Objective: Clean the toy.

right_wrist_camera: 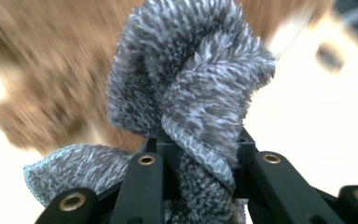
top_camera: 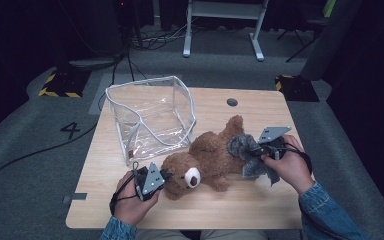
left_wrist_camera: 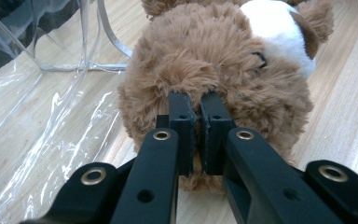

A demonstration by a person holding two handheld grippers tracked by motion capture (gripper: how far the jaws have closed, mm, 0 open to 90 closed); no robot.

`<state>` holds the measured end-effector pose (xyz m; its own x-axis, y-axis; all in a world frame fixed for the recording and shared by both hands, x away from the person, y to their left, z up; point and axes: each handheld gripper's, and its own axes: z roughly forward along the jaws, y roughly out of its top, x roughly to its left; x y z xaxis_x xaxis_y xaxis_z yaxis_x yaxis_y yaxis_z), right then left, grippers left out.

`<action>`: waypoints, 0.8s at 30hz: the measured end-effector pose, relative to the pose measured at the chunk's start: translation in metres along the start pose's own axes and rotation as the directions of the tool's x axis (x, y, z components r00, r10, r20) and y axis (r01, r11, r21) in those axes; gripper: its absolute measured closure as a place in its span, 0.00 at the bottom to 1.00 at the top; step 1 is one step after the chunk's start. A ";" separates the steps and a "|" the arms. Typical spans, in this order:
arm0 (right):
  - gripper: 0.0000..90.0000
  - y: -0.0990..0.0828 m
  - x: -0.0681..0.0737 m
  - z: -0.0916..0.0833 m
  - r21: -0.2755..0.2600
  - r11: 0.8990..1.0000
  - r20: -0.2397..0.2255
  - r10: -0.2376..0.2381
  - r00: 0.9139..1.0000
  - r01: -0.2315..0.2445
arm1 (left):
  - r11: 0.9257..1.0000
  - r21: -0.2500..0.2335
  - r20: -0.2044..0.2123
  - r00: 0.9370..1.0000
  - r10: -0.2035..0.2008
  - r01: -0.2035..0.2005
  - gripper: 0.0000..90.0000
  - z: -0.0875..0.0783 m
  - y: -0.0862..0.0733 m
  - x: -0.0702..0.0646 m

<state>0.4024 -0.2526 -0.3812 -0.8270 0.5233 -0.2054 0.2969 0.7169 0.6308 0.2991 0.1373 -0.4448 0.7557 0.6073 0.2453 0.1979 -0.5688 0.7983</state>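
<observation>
A brown teddy bear (top_camera: 207, 160) lies on its back across the wooden bench (top_camera: 260, 200), its head toward the person and just beside a clear plastic bag (top_camera: 150, 115) that stands open at the bench's left. The left gripper (top_camera: 161, 176) has its jaws pinched nearly together on the fur at the top of the bear's head. The right gripper (top_camera: 260, 148) is clamped on a bunched grey fluffy cloth (top_camera: 247, 155), which rests against the bear's lower body.
</observation>
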 end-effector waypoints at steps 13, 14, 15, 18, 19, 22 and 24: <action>0.80 0.000 0.026 0.040 -0.060 0.994 -0.104 -0.102 0.989 0.096 | 1.000 -0.012 0.005 1.000 0.009 -0.009 0.95 -0.001 -0.002 -0.002; 0.81 -0.005 0.024 0.039 -0.021 0.994 -0.080 -0.106 0.991 0.105 | 1.000 -0.013 0.008 1.000 0.006 -0.005 0.95 -0.001 -0.002 -0.002; 0.81 -0.011 0.021 0.039 0.012 0.994 -0.062 -0.110 0.992 0.111 | 1.000 -0.015 0.010 1.000 0.004 -0.004 0.95 -0.001 -0.002 -0.002; 0.81 -0.028 0.007 0.033 0.040 0.997 -0.048 -0.060 0.997 0.062 | 1.000 -0.019 0.009 1.000 0.004 -0.004 0.95 0.000 -0.001 -0.003; 0.81 -0.030 0.005 0.030 0.045 0.998 -0.039 -0.041 0.998 0.043 | 1.000 -0.015 0.005 1.000 0.003 -0.003 0.95 0.000 -0.001 -0.003; 0.81 -0.040 -0.009 0.019 0.079 0.997 0.051 -0.001 0.999 -0.003 | 1.000 -0.015 -0.004 1.000 -0.014 0.014 0.94 0.001 -0.002 -0.002; 0.81 -0.042 -0.011 0.009 0.045 0.998 0.070 0.039 0.997 -0.042 | 1.000 -0.020 -0.006 1.000 -0.022 0.022 0.94 0.001 -0.002 -0.001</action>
<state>0.4034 -0.2846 -0.4126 -0.7794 0.5817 -0.2326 0.3524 0.7141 0.6049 0.2986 0.1367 -0.4474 0.7473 0.6231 0.2307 0.2021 -0.5439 0.8144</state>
